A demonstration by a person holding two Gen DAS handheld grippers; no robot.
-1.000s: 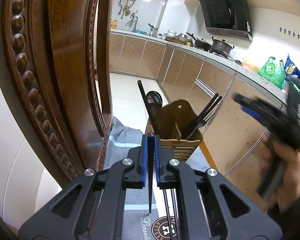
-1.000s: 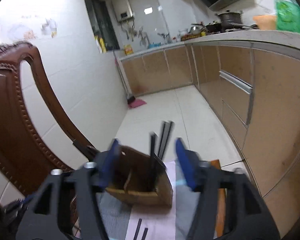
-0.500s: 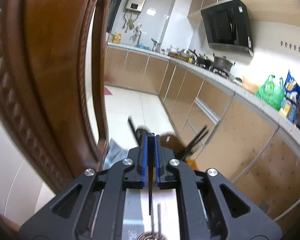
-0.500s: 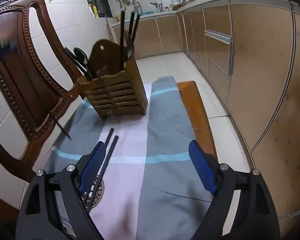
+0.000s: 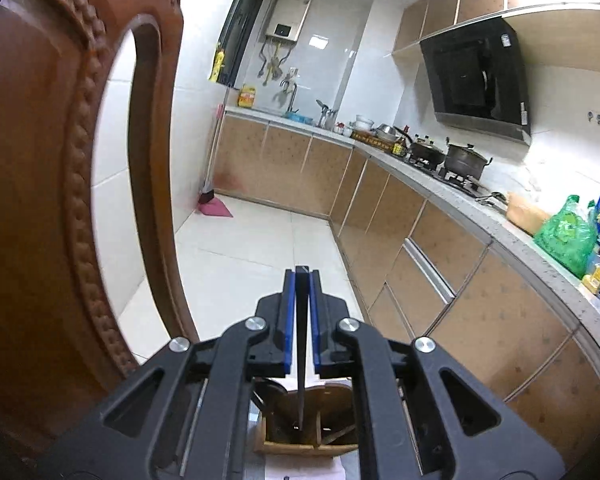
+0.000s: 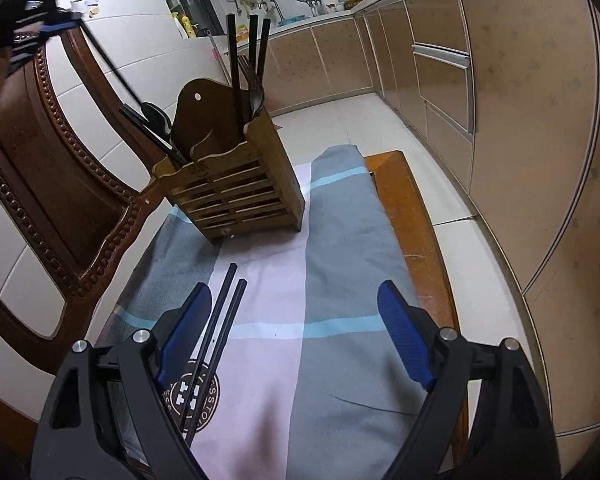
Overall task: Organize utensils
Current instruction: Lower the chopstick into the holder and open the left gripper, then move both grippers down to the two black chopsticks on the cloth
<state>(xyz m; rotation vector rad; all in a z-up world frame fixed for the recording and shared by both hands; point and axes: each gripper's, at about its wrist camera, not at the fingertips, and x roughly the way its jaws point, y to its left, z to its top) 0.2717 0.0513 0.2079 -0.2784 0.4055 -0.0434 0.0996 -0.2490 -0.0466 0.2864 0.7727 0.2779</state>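
Note:
My left gripper (image 5: pixel 301 276) is shut on a black chopstick (image 5: pixel 301 360) that hangs down over the wooden utensil holder (image 5: pixel 306 436), its tip at the holder's left compartment. In the right wrist view the same gripper (image 6: pixel 66 24) is high at the upper left, and the chopstick (image 6: pixel 112 68) slants down into the holder (image 6: pixel 236 196), which holds several black chopsticks and spoons. My right gripper (image 6: pixel 294 336) is open and empty, low over the cloth. Two black chopsticks (image 6: pixel 216 332) lie on the cloth by its left finger.
The holder stands on a grey, pink and blue cloth (image 6: pixel 340 280) over a wooden table (image 6: pixel 416 208). A carved wooden chair back (image 6: pixel 60 184) is close on the left. Kitchen cabinets (image 6: pixel 540 120) run along the right, with white floor between.
My left gripper has risen with the chopstick and moved over the holder, its tip now going in. My right gripper has dropped low over the cloth, near the two lying chopsticks.

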